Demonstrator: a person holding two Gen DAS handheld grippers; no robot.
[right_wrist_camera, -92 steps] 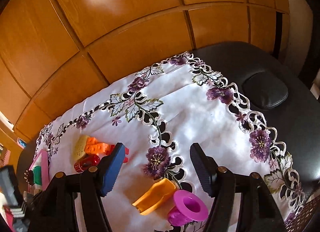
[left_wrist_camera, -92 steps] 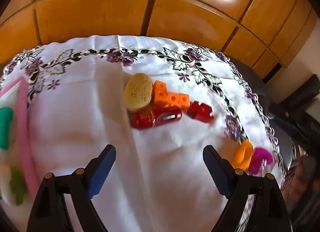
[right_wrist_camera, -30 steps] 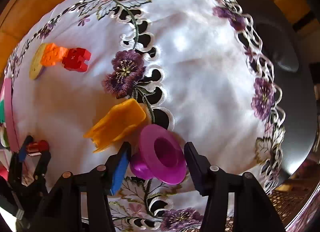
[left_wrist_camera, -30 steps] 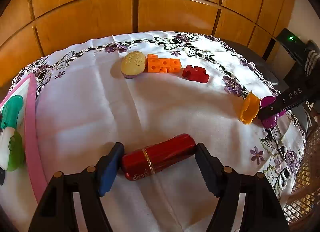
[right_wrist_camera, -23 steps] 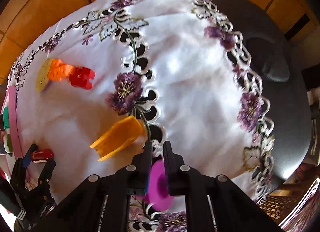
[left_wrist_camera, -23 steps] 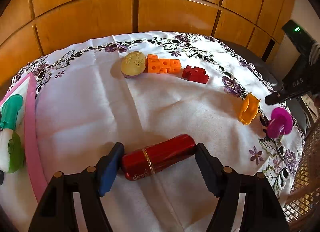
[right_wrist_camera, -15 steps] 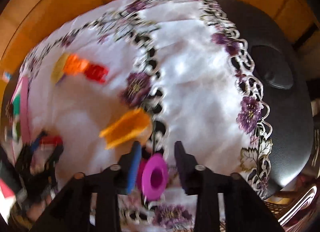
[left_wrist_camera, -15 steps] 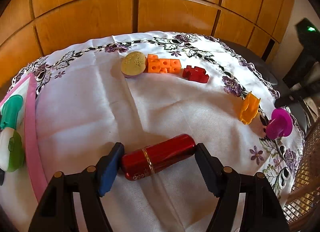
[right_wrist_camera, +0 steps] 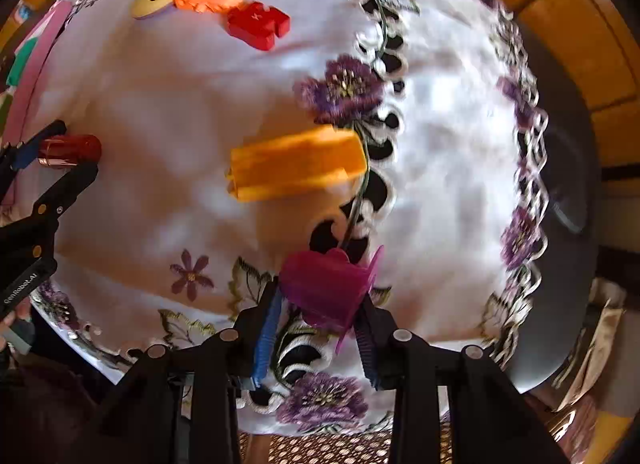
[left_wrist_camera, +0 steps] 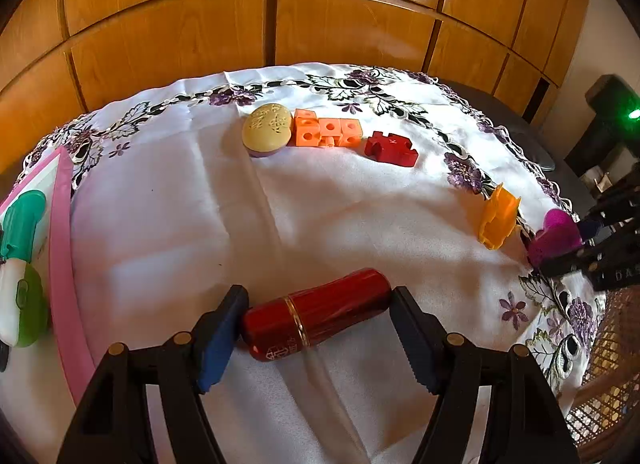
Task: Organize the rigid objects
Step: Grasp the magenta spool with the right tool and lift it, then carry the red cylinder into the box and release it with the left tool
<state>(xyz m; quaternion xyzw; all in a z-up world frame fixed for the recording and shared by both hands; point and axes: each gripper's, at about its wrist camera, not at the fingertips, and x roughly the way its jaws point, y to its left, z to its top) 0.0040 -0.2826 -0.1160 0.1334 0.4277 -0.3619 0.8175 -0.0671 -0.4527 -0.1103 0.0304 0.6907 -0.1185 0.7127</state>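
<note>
At the near right edge of the floral tablecloth [right_wrist_camera: 168, 104], right gripper [right_wrist_camera: 320, 304] has clamped the magenta cup [right_wrist_camera: 326, 284], earlier loose between open jaws; left gripper [left_wrist_camera: 316, 328] unchanged, gripping the red cylinder [left_wrist_camera: 316, 312]; both pieces ready to transfer.

A glossy dark-red metal cylinder with a thin gold band [left_wrist_camera: 316, 314] lies between the left gripper's [left_wrist_camera: 318, 334] black jaws, one pad blue; a translucent magenta plastic flanged cup [right_wrist_camera: 328, 288] sits between the right gripper's [right_wrist_camera: 318, 334] black jaws, its pads blue and ribbed; just beyond that cup lies a yellow-orange plastic channel piece [right_wrist_camera: 296, 162]; farther out stand a red jigsaw-shaped block [left_wrist_camera: 391, 149], orange holed cubes [left_wrist_camera: 327, 133] and a beige embossed oval disc [left_wrist_camera: 267, 132]; the white satin tablecloth [left_wrist_camera: 200, 224] carries purple embroidered flowers with green-grey leaves along its cutwork border; a pink tray rim [left_wrist_camera: 64, 264] shows left of the left jaws.
</note>
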